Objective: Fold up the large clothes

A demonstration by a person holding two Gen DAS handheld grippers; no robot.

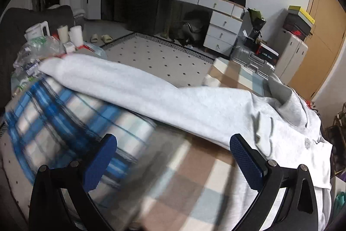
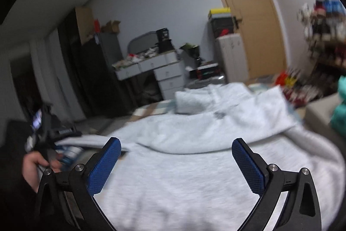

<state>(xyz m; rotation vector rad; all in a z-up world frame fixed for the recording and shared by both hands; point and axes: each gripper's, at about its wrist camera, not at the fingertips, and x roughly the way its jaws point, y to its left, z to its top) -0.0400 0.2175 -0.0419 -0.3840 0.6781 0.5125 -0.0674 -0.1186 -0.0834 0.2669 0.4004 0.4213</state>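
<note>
grippers: left gripper [image 1: 173,162] and right gripper [image 2: 176,166] both gaped wide, nothing gripped | hoodie [image 2: 194,144] lay spread across checked blanket [image 1: 194,187], sleeve [image 1: 129,83] reaching its far-left edge | next: pinch sleeve cuff, fold inward flat

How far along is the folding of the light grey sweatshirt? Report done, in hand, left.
Done: the light grey sweatshirt lies spread on the checked blanket, one sleeve apparently folded across its body. In hand: nothing; the right gripper and left gripper are both open and empty. Left: the long sleeve is stretched out sideways, and the body is unfolded.
</note>
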